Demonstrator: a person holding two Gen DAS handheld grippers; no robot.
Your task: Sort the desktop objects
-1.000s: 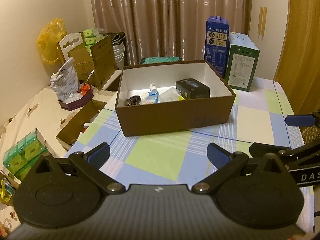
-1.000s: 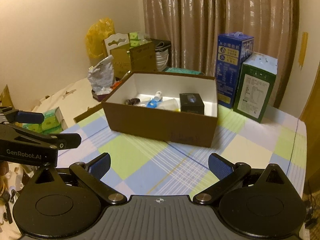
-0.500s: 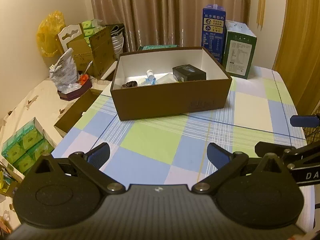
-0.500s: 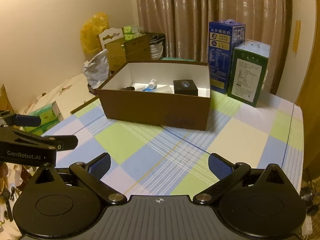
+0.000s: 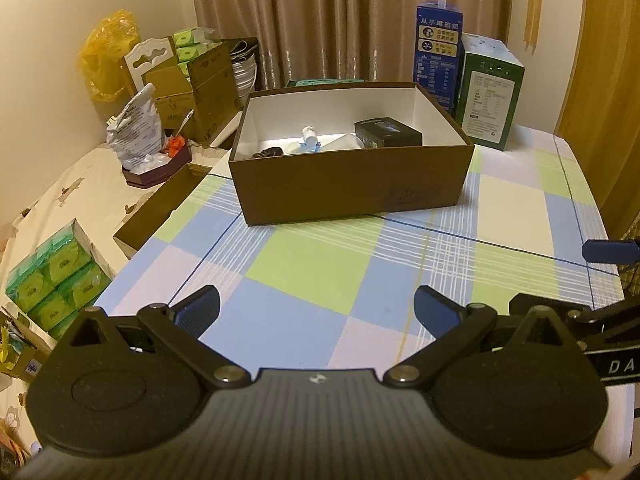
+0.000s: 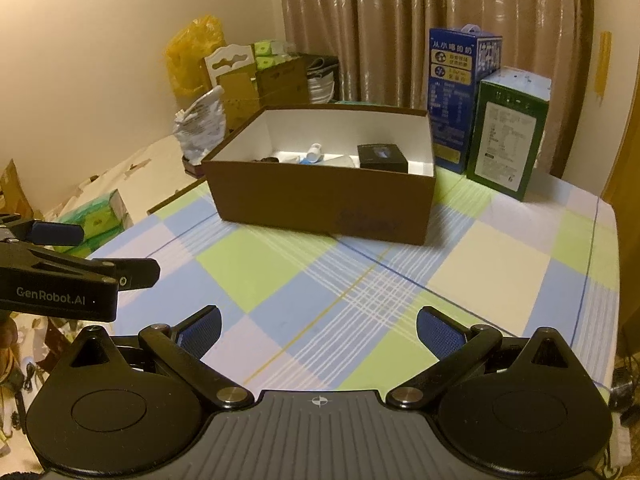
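1. Two grippers hang above the near edge of the checked tablecloth (image 5: pixel 320 264) — left gripper (image 5: pixel 316 308) and right gripper (image 6: pixel 318 326), each with fingers spread wide and empty.
2. The brown box (image 5: pixel 352 184) sits far-centre on the cloth.
3. Inside it — a black box (image 5: pixel 388 133) at right, a small bottle (image 5: pixel 309 136) mid-floor, a dark item (image 5: pixel 272 152) at left.

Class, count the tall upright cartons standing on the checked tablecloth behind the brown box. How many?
2: a blue carton by the curtain, and a green carton to its right, nearer us.
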